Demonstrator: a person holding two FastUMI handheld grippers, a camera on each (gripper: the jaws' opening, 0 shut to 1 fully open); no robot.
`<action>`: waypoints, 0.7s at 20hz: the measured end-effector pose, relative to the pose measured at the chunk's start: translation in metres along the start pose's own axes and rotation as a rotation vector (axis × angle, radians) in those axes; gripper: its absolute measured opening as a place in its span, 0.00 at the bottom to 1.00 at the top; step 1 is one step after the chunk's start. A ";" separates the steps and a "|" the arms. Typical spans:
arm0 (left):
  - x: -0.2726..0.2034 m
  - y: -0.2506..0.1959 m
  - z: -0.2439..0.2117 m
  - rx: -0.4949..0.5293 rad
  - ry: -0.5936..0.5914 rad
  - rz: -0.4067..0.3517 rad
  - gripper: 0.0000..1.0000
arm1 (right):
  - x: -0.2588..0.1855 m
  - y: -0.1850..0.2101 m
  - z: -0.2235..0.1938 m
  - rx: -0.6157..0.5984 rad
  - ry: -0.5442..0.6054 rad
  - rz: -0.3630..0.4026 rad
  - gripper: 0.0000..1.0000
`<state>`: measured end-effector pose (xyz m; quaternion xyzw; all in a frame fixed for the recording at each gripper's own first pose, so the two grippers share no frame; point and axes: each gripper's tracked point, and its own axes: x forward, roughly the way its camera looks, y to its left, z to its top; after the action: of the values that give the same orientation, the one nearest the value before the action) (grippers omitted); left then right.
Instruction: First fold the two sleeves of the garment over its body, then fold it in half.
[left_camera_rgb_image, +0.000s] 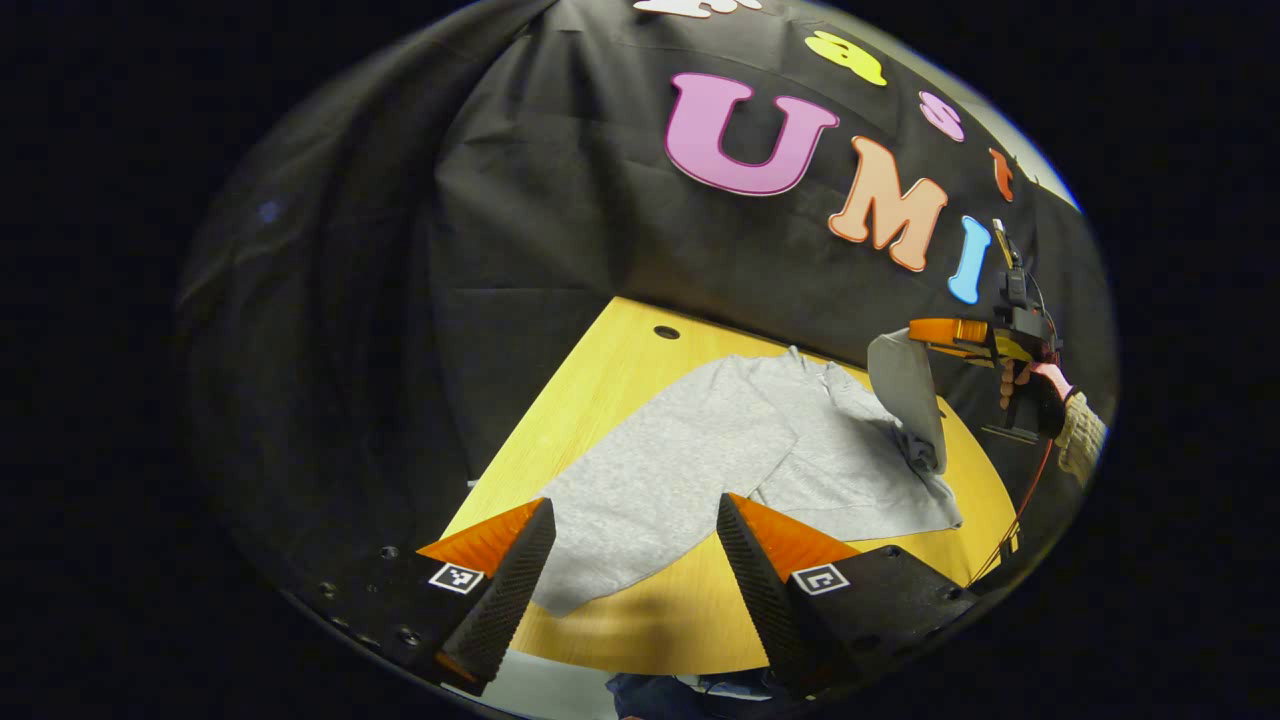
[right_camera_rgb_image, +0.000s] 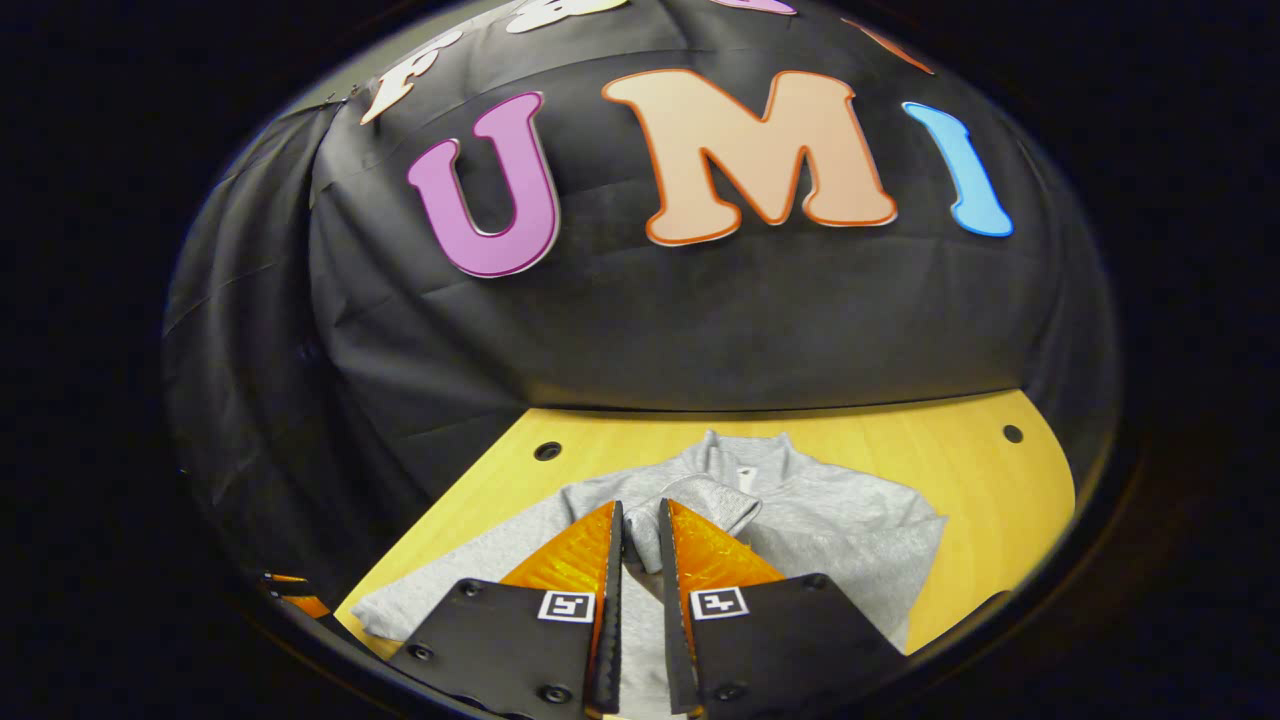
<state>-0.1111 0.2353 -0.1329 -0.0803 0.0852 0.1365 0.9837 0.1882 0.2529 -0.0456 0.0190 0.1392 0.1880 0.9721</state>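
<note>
On the table (right_camera_rgb_image: 960, 450): right gripper (right_camera_rgb_image: 640, 530) fingers clamp the garment (left_camera_rgb_image: 690, 460) sleeve (right_camera_rgb_image: 700, 500) | left gripper (left_camera_rgb_image: 635, 525) fingers apart

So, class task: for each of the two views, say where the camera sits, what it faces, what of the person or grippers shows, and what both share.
Left gripper view: rides the left gripper, jaws open, facing across the table at the grey sweatshirt; farther off, the right gripper and a hand lifting a sleeve.
Right gripper view: rides the right gripper, jaws pinching the sleeve, facing the booth wall.
Shared: sweatshirt, table.
</note>
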 end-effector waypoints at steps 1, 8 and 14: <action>-0.001 0.005 -0.002 -0.006 0.002 0.012 0.95 | 0.010 0.011 0.000 -0.002 -0.001 0.006 0.21; 0.004 0.033 -0.032 -0.043 0.043 0.070 0.95 | 0.071 0.082 -0.035 0.015 0.044 0.095 0.10; 0.014 0.047 -0.057 -0.025 0.091 0.108 0.95 | 0.100 0.138 -0.081 -0.062 0.126 0.181 0.11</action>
<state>-0.1194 0.2730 -0.1978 -0.0938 0.1322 0.1867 0.9689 0.2047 0.4165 -0.1373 -0.0107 0.1921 0.2800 0.9405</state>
